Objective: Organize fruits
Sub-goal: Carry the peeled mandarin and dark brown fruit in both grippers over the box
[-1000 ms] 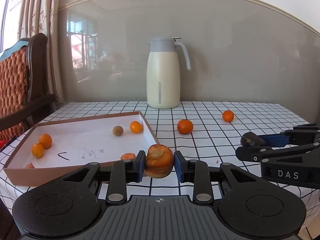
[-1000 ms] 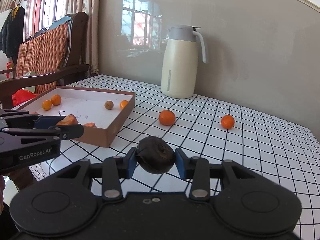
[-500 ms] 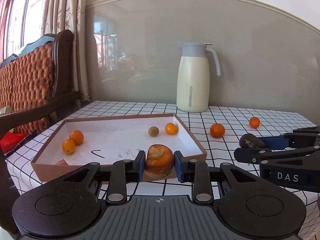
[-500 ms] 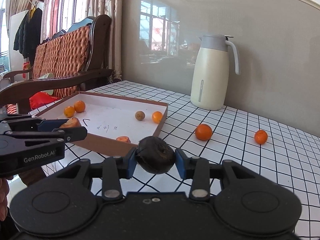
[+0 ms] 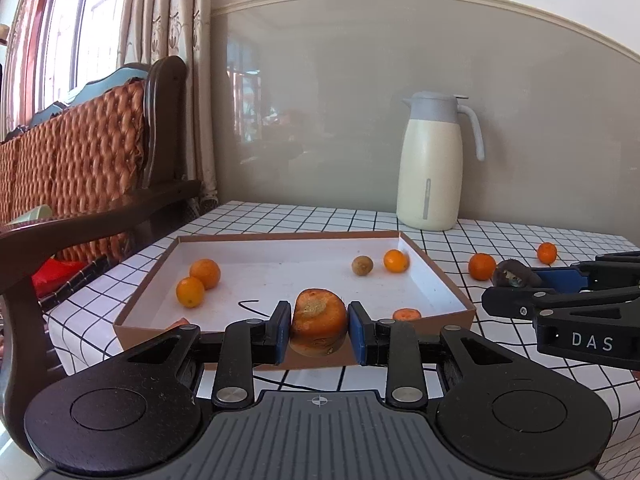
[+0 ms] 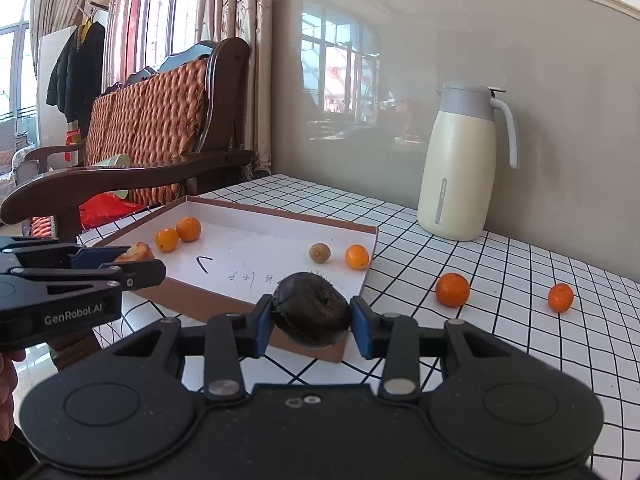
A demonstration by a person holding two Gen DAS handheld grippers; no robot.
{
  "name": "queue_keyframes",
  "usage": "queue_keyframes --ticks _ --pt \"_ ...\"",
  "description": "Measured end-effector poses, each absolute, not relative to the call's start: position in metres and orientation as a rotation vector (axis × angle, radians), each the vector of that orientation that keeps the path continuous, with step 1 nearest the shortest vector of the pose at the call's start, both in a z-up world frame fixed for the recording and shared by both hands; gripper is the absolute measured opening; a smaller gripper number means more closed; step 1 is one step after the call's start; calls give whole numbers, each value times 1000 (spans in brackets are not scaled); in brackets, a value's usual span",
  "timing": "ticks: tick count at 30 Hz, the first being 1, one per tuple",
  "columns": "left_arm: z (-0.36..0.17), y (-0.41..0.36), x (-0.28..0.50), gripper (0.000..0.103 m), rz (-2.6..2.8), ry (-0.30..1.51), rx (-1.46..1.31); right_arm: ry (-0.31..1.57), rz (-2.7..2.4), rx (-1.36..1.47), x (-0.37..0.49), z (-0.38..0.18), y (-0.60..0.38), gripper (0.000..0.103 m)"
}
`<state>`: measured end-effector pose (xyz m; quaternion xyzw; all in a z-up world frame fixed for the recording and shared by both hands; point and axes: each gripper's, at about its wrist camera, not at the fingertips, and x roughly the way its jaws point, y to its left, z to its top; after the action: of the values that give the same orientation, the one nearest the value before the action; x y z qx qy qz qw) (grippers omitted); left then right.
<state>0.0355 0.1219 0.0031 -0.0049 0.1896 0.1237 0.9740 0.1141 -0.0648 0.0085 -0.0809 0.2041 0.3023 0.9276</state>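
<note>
My left gripper (image 5: 319,330) is shut on a squashed orange fruit (image 5: 318,326), held just in front of the near wall of the shallow brown box (image 5: 438,280). My right gripper (image 6: 312,318) is shut on a dark brown fruit (image 6: 312,314), in front of the box's near right corner (image 6: 362,280). Inside the box lie two oranges (image 5: 198,282) at the left, a small brown fruit (image 5: 362,265) and another orange (image 5: 396,261) at the back right, and an orange piece (image 5: 407,314) near the front wall. Two oranges (image 6: 452,289) (image 6: 560,297) rest on the checked cloth to the right.
A cream jug with a grey lid (image 5: 434,164) stands at the back of the table by the wall. A wooden bench with a woven orange back (image 6: 152,120) is close to the table's left side. The table's left edge (image 5: 92,280) runs beside the box.
Both grippers have swung left with their fruits still held. The box now sits straight ahead of them, and the jug and loose oranges have slid toward the right of both views.
</note>
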Motion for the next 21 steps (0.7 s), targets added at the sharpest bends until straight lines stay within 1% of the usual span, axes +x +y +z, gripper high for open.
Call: queue_keyframes --ticks 21 --pt "16 176 54 31 336 351 20 360 669 -171 138 24 -18 32"
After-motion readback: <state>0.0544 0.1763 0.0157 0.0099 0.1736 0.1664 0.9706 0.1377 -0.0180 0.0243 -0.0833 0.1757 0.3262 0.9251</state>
